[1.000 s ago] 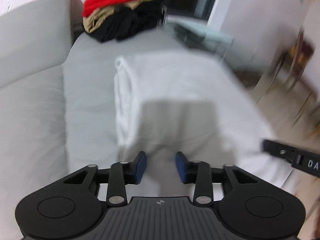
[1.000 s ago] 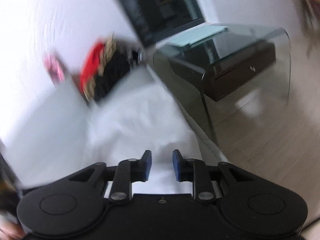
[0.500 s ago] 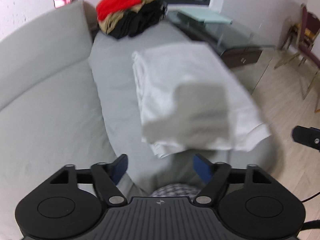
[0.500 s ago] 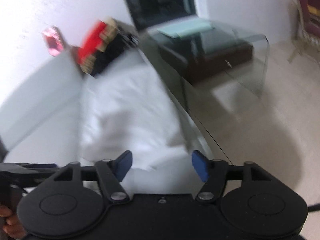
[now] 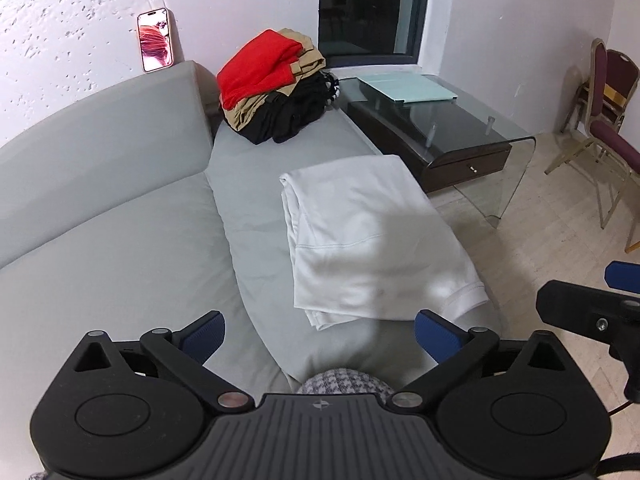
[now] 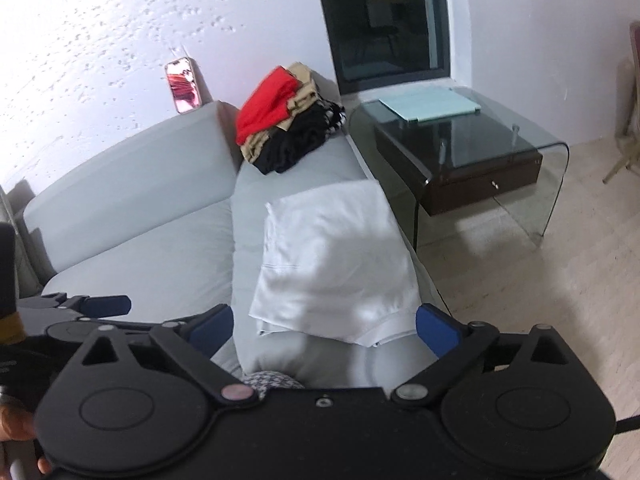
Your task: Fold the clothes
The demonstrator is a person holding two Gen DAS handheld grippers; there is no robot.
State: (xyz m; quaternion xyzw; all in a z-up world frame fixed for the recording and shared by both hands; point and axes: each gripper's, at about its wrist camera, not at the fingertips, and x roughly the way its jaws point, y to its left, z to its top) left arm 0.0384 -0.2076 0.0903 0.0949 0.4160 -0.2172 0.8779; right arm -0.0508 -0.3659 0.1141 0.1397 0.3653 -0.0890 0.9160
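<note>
A folded white garment (image 5: 372, 240) lay on the grey seat cushion (image 5: 248, 184) of a sofa, its long axis running straight away from both cameras toward the far wall, its ribbed cuff or hem at the near right corner and its thick folded edge along the left side. The cloth sat dead ahead of and below the left gripper (image 5: 318, 334), whose blue-padded fingers (image 5: 202, 334) were spread wide, holding nothing and touching nothing, the garment's near edge showing between them but well clear of the pads. The right gripper (image 6: 324, 326) faced the same bundle from just to the right, its jaws likewise fully parted and empty, with the near hem framed in the gap. Neither tool looked clearly nearer; the left one lined up with the stacked fold, the right one with the cuff corner, so any further fold would probably start from that near edge and carry it away along the garment's length. Beyond the white piece, at the far end of the cushion, stood a pile of finished clothes (image 5: 276, 88) in red, tan and black, well apart from it. A phone (image 5: 155, 40) leaned against the textured wall atop the sofa back, and a glass side table (image 5: 452, 120) stood just beside the sofa's right edge, with chairs (image 5: 600, 112) farther off on the pale floor
</note>
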